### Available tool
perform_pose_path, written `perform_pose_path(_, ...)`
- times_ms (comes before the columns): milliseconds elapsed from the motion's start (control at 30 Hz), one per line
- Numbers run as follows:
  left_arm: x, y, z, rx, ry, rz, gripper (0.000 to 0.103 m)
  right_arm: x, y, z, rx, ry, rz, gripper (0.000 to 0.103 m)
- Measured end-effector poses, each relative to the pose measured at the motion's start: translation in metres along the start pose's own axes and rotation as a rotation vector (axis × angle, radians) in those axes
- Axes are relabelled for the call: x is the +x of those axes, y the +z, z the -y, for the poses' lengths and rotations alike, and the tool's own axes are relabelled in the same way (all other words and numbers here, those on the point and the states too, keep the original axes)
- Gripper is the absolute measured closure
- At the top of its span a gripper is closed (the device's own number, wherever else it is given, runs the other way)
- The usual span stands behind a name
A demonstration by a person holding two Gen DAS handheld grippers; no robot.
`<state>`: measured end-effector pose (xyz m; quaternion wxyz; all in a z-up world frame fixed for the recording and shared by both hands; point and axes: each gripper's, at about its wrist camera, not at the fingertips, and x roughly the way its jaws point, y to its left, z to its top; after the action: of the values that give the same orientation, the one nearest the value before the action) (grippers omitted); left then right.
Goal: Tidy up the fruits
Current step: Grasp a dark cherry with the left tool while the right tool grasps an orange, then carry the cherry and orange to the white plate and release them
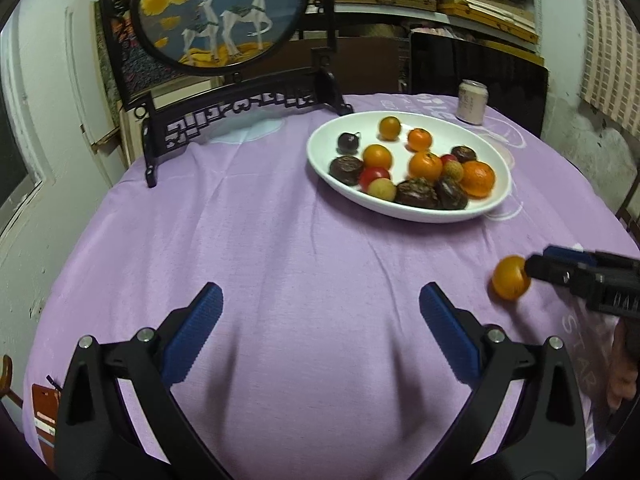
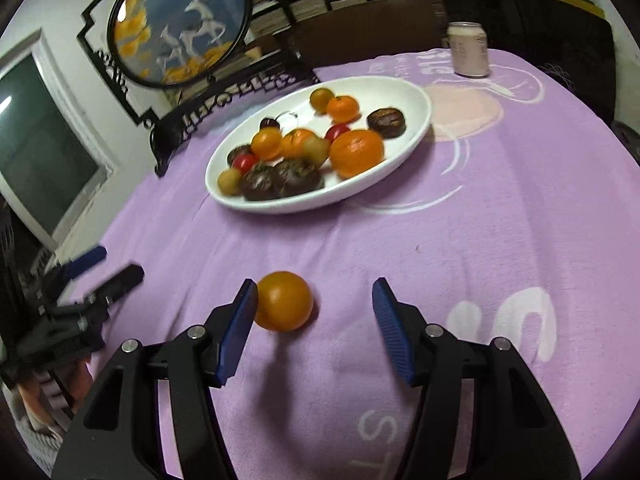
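Fruit mostly gathered in white oval dish [image 2: 420,112], upper middle of frame; one orange fruit [image 2: 283,301] left on purple cloth [image 2: 480,240], lower centre. Right gripper [image 2: 314,300] half open, left pad touching it, ungripped. Left gripper [image 1: 320,308] wide, empty; open cloth all round.

Dish [image 1: 408,210] of fruits [image 1: 416,164] lies toward the table's [image 1: 280,248] far edge, can [image 1: 473,102] behind it; a lone fruit [image 2: 283,301] lies near the front edge.
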<state>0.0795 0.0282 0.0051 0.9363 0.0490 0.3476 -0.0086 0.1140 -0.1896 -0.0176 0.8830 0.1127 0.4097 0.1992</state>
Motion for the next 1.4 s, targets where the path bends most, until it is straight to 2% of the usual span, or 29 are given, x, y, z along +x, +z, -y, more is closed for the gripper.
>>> perform_pose_path(133,-0.004,-0.005,0.018,0.068,-0.037,0.007,0.003,0.010,-0.009,-0.020,-0.098,-0.010,-0.035,0.043)
perform_pose_path(233,-0.007,-0.008,0.032,0.140,-0.035,0.016,0.002,0.019,-0.014,-0.025,-0.132,-0.027,-0.059,0.055)
perform_pose_path(267,-0.007,-0.009,0.036,0.158,-0.033,0.018,0.002,0.020,-0.015,-0.025,-0.133,-0.035,-0.058,0.064)
perform_pose_path(300,-0.008,-0.010,0.037,0.169,-0.037,0.017,0.002,0.021,-0.014,-0.023,-0.125,-0.031,-0.060,0.067)
perform_pose_path(467,-0.008,-0.013,0.043,0.191,-0.088,0.008,0.003,0.009,-0.006,-0.017,-0.099,-0.030,-0.014,0.068)
perform_pose_path(633,-0.008,-0.021,0.060,0.217,-0.195,-0.008,0.002,-0.001,0.004,0.000,-0.020,-0.028,0.016,0.068)
perform_pose_path(800,0.004,-0.030,0.080,0.253,-0.220,-0.046,0.004,-0.003,0.006,0.004,0.009,-0.016,0.017,0.068)
perform_pose_path(900,0.010,-0.028,0.079,0.213,-0.258,-0.075,0.014,-0.005,0.005,0.003,0.004,-0.016,0.019,0.068)
perform_pose_path(933,0.012,-0.028,0.078,0.202,-0.267,-0.082,0.026,-0.004,0.005,0.003,0.005,-0.016,0.016,0.068)
perform_pose_path(967,0.014,-0.027,0.077,0.190,-0.277,-0.092,0.043,-0.004,0.005,0.003,0.008,-0.016,0.014,0.068)
perform_pose_path(1000,0.017,-0.027,0.076,0.177,-0.296,-0.113,0.055,-0.004,0.005,0.004,0.011,-0.015,0.013,0.068)
perform_pose_path(1033,0.019,-0.029,0.075,0.168,-0.318,-0.132,0.072,-0.004,0.005,0.005,0.014,-0.015,0.013,0.068)
perform_pose_path(1233,0.018,-0.030,0.077,0.174,-0.321,-0.138,0.072,-0.005,0.005,0.004,0.014,-0.013,0.015,0.068)
perform_pose_path(1400,0.018,-0.025,0.062,0.131,-0.274,-0.119,0.072,-0.002,0.003,0.003,0.003,-0.018,0.006,0.068)
